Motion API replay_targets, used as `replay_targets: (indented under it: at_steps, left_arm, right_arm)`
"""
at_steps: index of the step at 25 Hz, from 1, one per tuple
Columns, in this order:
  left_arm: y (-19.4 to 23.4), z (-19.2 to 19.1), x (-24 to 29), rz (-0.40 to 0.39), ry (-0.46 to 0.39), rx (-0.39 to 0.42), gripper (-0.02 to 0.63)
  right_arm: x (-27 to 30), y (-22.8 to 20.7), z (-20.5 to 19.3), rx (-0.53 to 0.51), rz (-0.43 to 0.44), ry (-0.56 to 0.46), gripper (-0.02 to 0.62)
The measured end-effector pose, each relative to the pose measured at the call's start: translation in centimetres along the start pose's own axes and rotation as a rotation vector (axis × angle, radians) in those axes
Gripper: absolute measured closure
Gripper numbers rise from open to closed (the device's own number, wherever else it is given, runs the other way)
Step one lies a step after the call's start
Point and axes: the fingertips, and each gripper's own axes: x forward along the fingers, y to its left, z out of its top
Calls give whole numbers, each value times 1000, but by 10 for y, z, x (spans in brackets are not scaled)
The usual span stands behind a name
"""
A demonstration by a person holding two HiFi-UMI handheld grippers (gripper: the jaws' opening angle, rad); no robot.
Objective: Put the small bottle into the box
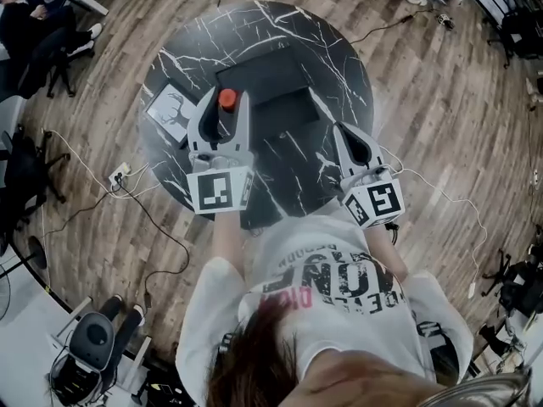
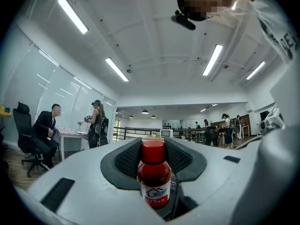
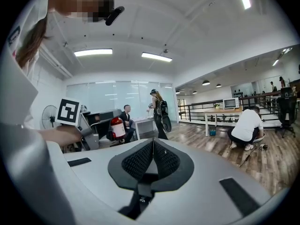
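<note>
A small red bottle (image 1: 227,99) with a red cap and a white label is clamped between the black pads of my left gripper (image 1: 226,110), held above the left part of the black box (image 1: 270,87). In the left gripper view the bottle (image 2: 153,177) stands upright between the two pads, and the left gripper (image 2: 153,146) is shut on it. My right gripper (image 1: 347,132) hovers over the table's right side with its pads pressed together and nothing in them. The right gripper view shows those jaws (image 3: 153,142) shut, with the bottle (image 3: 117,127) off to the left.
The box sits open on a round black marble table (image 1: 335,53). A white card with a dark picture (image 1: 169,111) lies at the table's left edge. Cables (image 1: 127,195) trail over the wooden floor. A seated person (image 1: 34,24) is at the far left.
</note>
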Motion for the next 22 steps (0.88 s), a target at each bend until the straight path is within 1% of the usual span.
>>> replay_targets:
  at_steps: [8,15,22]
  left_arm:
    - [-6,-25,6,-25,30,-42,459]
    - [-11,-36,12,-41,44,-57,459]
    - [-14,-49,20,-59,69,-59,459]
  right_arm:
    - [-8,-1,-6,-6,-23,16,594]
    - [-13,-5,-9,-9,-48,36,594]
    - [-7,-6,-8,-5,-47,30,594]
